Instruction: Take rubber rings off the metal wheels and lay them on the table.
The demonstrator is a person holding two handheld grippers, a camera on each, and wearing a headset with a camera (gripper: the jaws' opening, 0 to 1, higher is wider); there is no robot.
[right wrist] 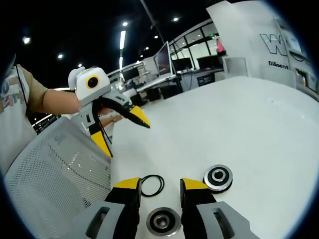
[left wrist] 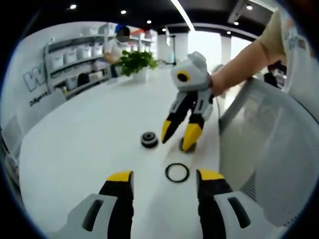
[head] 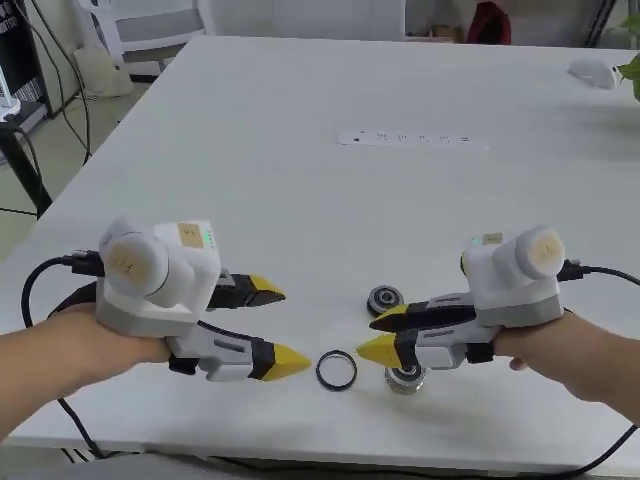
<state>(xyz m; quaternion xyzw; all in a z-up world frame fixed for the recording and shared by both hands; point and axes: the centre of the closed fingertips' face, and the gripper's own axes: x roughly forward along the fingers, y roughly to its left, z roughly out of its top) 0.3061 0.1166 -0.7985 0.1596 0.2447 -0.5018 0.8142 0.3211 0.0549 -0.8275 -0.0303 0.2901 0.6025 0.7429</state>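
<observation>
In the head view a thin black rubber ring (head: 336, 370) lies flat on the white table (head: 300, 180), between the left gripper (head: 295, 328), jaws wide apart, and the right gripper (head: 366, 336), jaws narrowly apart. In the left gripper view it lies just ahead, between the spread tips. In the right gripper view it sits by one jaw tip, just beyond a metal wheel (right wrist: 163, 221) lying between the jaws.

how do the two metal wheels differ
The near wheel shows a bare silver rim; the far wheel has a dark outer band, apparently its rubber ring. The near wheel sits between the right gripper's jaws; the far wheel lies free beside them. Both lie flat on the table.
</observation>
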